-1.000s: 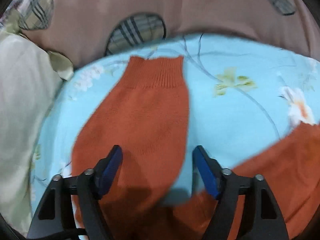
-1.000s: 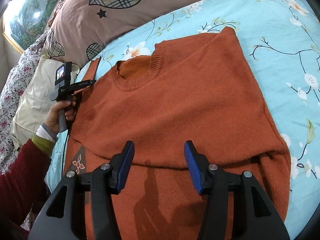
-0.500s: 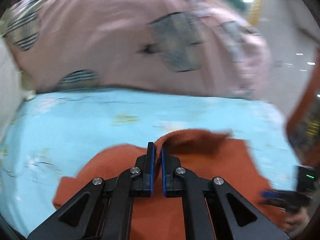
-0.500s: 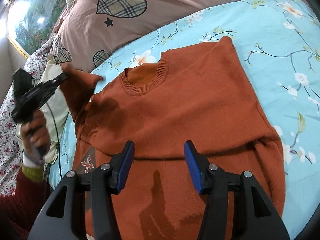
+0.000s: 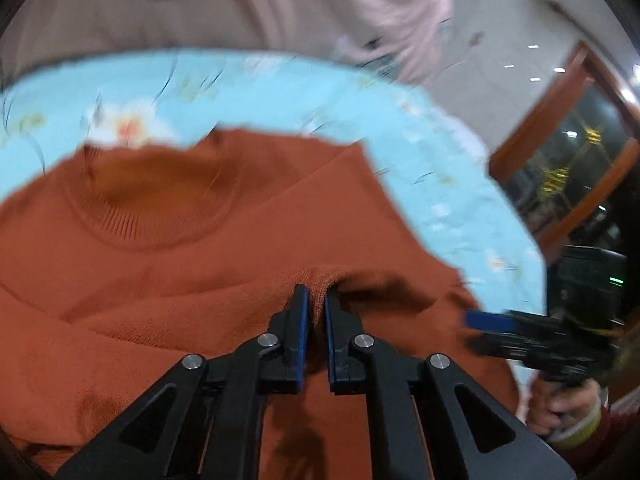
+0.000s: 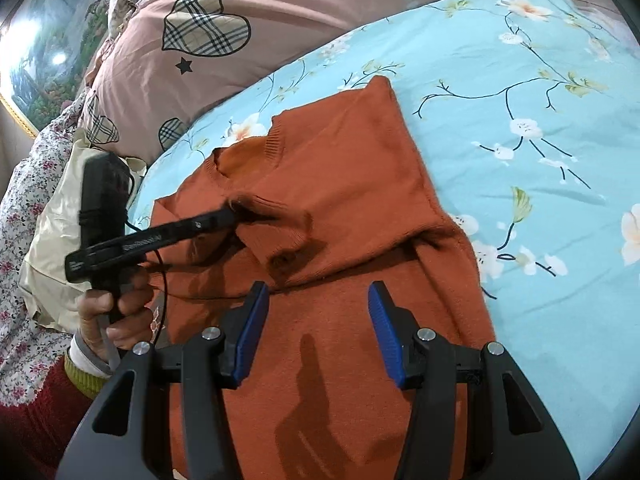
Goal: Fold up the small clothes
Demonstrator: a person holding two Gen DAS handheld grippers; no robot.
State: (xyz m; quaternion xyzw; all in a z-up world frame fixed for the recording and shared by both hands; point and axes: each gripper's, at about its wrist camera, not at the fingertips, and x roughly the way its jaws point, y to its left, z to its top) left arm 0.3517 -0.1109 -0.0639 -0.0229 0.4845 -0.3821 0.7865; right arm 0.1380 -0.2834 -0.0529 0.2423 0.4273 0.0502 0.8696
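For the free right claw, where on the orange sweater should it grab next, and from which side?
Probably the sweater's hem area, flat just ahead of the open right claw, approached from the near side. The left claw already pinches the sleeve cuff folded across the chest.

Rust-orange knit on pale blue florals

The sweater [image 6: 344,184] is a plain rust orange with a ribbed collar of the same colour. The bed sheet [image 6: 500,92] is light blue, printed with white and peach blossoms on thin dark branches with green leaves. The pillow [image 6: 280,12] is dusty pink with beige-and-black plaid hearts and small black stars. Both the left gripper [image 5: 315,306] and the right gripper [image 6: 318,324] are black with blue pads on the fingers [image 6: 252,332].
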